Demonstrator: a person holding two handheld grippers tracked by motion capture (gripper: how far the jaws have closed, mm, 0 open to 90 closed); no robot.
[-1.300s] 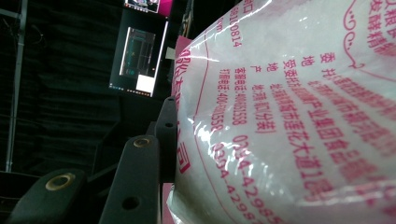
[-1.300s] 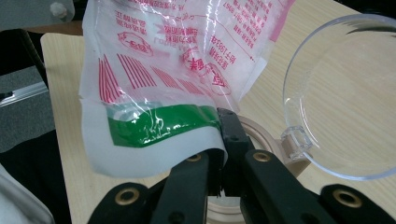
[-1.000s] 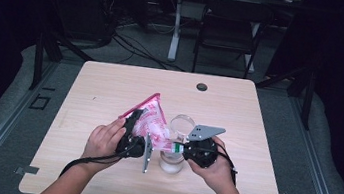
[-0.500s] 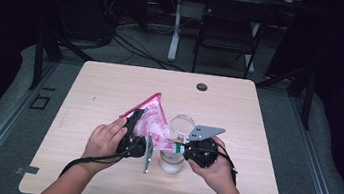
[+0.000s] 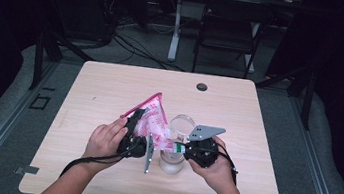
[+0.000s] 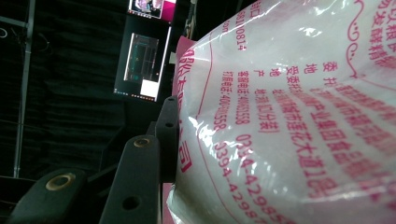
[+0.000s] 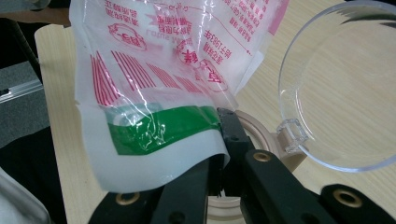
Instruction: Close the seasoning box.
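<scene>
Left tool (image 5: 132, 122): my jaws pinch the pink-printed clear plastic bag (image 5: 153, 119) by its body.
Right tool (image 7: 223, 154): pressed together on its green-banded edge.
Bag: tilted above the clear lidded jar (image 5: 173, 150).
Technique: raise slowly, keeping the opening over the jar.

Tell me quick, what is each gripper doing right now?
Left gripper: shut on the bag, at its upper part.
Right gripper: shut on the bag's lower edge, above the open jar.
</scene>
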